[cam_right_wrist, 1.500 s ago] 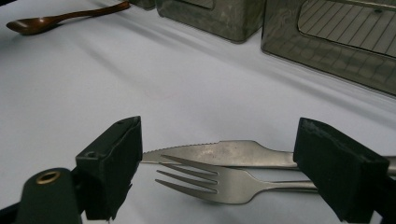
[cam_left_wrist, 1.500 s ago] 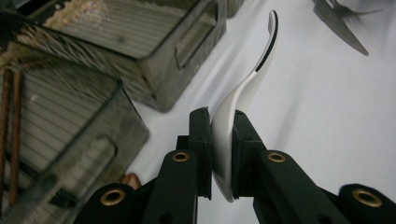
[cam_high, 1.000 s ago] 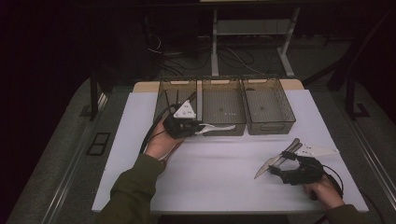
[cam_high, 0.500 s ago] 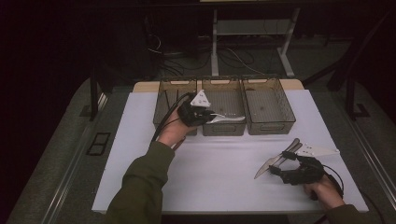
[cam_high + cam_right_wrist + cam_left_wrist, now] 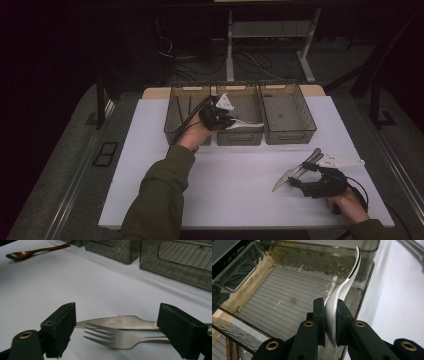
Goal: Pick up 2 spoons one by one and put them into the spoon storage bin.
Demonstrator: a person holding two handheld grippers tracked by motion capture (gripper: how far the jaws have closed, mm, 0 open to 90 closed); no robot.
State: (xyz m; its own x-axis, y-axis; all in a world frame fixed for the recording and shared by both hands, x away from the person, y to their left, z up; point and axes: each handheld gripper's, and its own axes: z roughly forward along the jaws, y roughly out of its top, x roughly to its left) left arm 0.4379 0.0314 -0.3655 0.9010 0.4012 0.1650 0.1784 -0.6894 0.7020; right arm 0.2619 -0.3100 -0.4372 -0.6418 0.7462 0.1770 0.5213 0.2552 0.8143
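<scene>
I see a white table top carrying three smoked translucent bins in a row along its far edge; the left bin holds thin dark sticks; the right bin has a ribbed floor; a brown wooden spoon lies flat on the white surface, well apart from the bins; cables trail across the floor behind.

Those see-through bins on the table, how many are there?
3, side by side along the table's far edge: the left bin, the middle bin with the left claw holding a white spoon over it, and the right bin.
</scene>
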